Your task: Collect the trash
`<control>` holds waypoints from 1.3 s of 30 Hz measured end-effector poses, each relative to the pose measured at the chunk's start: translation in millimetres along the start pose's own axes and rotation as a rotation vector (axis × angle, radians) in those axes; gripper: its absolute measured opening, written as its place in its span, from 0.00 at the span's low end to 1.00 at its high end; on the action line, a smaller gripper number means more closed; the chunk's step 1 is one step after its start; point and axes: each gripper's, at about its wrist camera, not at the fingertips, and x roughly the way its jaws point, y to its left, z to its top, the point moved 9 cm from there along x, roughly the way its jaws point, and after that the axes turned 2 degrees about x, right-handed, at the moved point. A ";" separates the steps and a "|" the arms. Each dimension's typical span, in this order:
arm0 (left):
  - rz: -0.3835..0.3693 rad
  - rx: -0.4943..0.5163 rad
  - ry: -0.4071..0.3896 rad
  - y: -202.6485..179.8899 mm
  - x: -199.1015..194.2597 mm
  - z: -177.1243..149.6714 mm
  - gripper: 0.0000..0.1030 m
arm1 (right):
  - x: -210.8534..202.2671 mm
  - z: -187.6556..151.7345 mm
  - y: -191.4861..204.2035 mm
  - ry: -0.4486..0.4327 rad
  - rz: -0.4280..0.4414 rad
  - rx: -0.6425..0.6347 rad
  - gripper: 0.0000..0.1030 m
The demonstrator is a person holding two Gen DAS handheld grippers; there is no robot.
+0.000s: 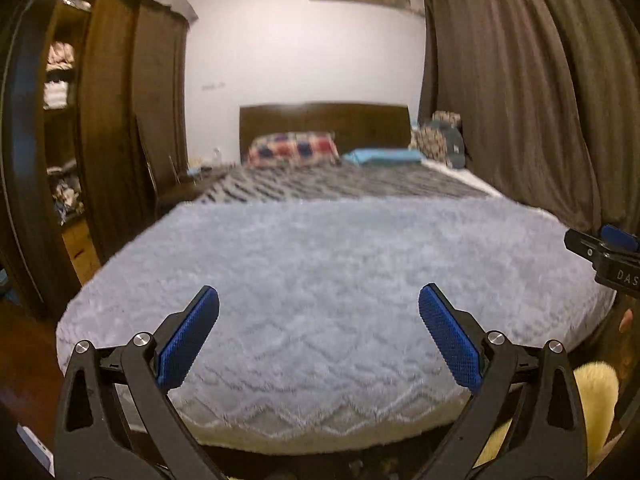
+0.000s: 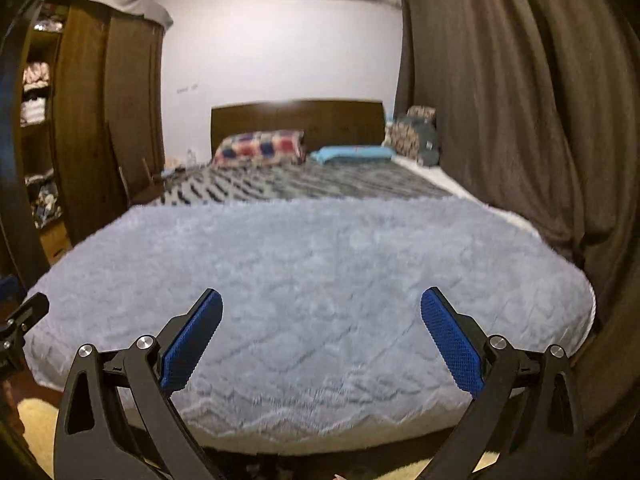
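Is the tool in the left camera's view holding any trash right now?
No. The left tool stands wide open with nothing between its blue pads, only the fluffy grey blanket beyond them.

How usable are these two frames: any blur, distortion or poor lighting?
Left wrist view: dim warm light, strong fisheye bending of the curtain, pillows soft, left gripper sharp. Right wrist view: same dimness, blanket slightly smeared, right gripper sharp.
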 end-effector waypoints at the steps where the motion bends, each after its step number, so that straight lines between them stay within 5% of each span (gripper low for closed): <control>1: 0.004 -0.002 -0.015 0.2 -3.4 6.9 0.92 | -3.1 4.8 0.8 -0.015 -0.006 -0.004 0.97; 16: 0.060 -0.009 -0.161 -2.6 -40.1 44.1 0.92 | -45.9 40.3 4.1 -0.164 -0.036 0.006 0.97; 27: 0.110 -0.011 -0.177 -1.2 -51.7 37.7 0.92 | -62.3 31.6 -5.7 -0.185 -0.104 0.013 0.97; 39: 0.120 -0.020 -0.160 1.5 -50.7 32.1 0.92 | -58.9 28.2 -6.3 -0.174 -0.085 0.022 0.97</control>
